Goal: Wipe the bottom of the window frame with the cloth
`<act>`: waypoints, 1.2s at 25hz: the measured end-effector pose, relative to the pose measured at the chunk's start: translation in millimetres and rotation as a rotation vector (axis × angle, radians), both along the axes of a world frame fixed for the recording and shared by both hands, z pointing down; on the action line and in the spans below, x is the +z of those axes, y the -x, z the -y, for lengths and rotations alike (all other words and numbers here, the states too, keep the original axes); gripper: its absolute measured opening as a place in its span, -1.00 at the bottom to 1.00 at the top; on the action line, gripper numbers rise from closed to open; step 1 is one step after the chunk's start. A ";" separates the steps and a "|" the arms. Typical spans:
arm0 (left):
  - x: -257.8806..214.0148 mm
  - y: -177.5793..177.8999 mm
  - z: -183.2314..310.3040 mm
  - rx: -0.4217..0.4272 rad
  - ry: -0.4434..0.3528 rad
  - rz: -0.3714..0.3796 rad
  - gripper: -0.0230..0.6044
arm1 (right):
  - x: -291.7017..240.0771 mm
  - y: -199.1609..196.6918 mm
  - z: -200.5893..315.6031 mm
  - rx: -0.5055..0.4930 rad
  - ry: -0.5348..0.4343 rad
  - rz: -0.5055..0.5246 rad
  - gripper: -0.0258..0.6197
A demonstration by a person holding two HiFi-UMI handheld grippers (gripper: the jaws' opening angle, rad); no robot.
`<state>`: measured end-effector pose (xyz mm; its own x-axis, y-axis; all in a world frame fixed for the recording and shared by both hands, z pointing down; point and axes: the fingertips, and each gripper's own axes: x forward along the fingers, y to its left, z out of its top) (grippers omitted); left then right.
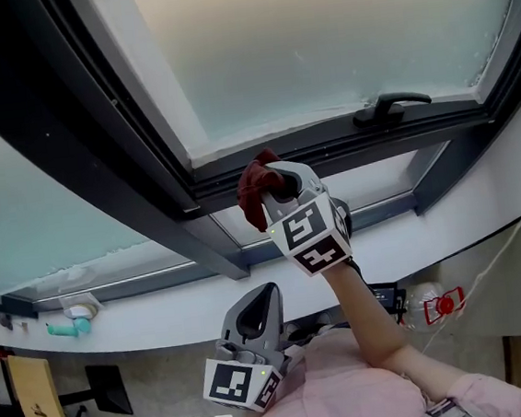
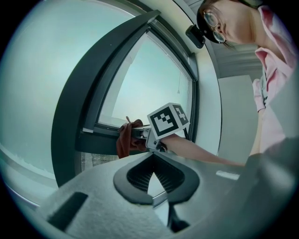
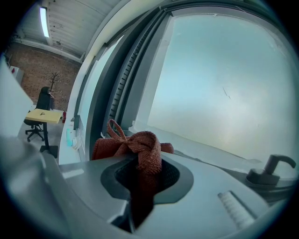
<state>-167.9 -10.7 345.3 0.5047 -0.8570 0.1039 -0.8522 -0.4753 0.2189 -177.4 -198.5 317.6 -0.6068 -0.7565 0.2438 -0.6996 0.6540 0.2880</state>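
My right gripper (image 1: 272,181) grips the cloth (image 1: 253,197) at the window frame (image 1: 346,143), with my left gripper (image 1: 269,290) closed empty below it; snagging there could tug the cloth loose.

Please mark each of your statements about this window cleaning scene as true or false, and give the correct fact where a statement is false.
1. The right gripper is shut on a red cloth. True.
2. The left gripper holds a second cloth. False: nothing is between its jaws.
3. In the head view, the cloth is at the bottom bar of the window frame, left of the window handle. True.
4. The window handle is white. False: it is dark, like the frame.
5. The left gripper is pressed against the glass. False: it is low, near the person's body, apart from the window.
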 end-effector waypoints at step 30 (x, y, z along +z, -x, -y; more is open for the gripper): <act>16.7 -82.3 33.1 0.060 0.015 -0.025 -0.94 | -0.2 -25.2 2.5 -0.089 -0.019 -0.014 -0.74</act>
